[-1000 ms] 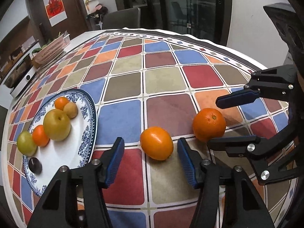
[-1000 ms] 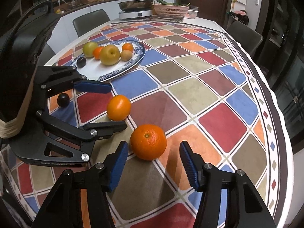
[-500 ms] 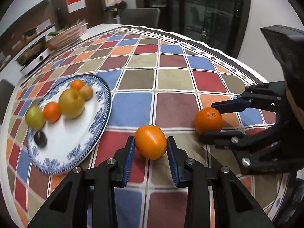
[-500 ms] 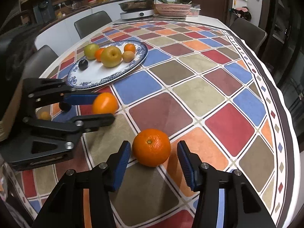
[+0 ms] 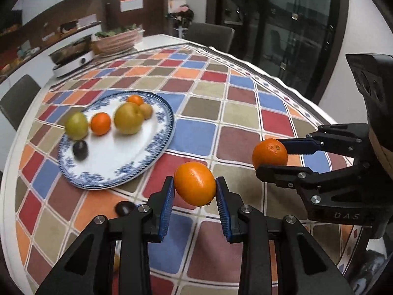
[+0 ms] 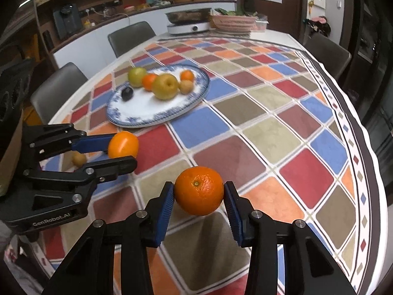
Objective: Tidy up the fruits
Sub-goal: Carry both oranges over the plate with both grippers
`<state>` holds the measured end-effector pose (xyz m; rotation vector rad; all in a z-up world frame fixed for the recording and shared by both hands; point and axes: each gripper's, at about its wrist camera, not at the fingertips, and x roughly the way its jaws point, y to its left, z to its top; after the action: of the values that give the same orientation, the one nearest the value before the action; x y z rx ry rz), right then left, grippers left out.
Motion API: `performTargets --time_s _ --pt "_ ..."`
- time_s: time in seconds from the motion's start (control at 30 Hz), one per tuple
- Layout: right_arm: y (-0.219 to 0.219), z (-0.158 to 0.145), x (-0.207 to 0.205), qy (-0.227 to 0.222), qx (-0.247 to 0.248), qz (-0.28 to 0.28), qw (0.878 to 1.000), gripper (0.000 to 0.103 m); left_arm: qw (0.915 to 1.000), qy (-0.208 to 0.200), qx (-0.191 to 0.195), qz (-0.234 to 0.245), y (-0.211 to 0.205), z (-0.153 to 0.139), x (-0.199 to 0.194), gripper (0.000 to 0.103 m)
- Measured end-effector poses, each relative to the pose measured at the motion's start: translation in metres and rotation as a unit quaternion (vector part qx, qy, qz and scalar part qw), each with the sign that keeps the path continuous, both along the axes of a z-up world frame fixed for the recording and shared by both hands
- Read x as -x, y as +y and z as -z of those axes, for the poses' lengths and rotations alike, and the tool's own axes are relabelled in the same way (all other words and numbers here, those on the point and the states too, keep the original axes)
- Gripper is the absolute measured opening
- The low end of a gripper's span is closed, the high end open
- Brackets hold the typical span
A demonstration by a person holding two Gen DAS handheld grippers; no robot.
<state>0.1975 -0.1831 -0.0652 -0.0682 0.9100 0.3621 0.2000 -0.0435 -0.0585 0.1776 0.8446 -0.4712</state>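
My left gripper is shut on a smooth orange fruit and holds it above the checkered cloth; it also shows in the right wrist view. My right gripper is shut on a dimpled orange, lifted off the table, also seen in the left wrist view. A blue-rimmed white plate ahead to the left holds several fruits: a yellow apple, a green one, small oranges and a dark plum.
A dark plum and a small brown fruit lie loose on the cloth near my left gripper. At the far end stand an electric pan and a pink basket. Chairs surround the table.
Both grippers closed on their oranges and lifted them off the cloth. The left one has turned toward the plate.
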Motion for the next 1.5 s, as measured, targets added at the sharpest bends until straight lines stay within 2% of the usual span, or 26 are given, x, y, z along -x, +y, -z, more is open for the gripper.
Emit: performTargets --time_s 0.43,0.8,1.13,1.5 --pt "0.03 -0.051 0.007 -0.06 -0.021 -0.04 0.997 0.042 0.9965 -0.063 0.027 -0.049 0.033 -0.048 0.015 0.033" --pt "0.053 -0.079 -0.018 -0.088 -0.033 -0.065 0.993 0.042 0.992 -0.096 0.017 -0.08 0.058 -0.073 -0.003 0.033" --pt "0.073 -0.086 -0.058 -0.084 -0.035 -0.086 0.992 0.042 0.9894 -0.104 0.017 -0.1 0.079 -0.077 -0.035 0.033" --pt "0.094 -0.083 -0.103 -0.073 -0.028 -0.094 0.992 0.042 0.9913 -0.067 0.026 -0.11 0.098 -0.06 -0.077 0.033"
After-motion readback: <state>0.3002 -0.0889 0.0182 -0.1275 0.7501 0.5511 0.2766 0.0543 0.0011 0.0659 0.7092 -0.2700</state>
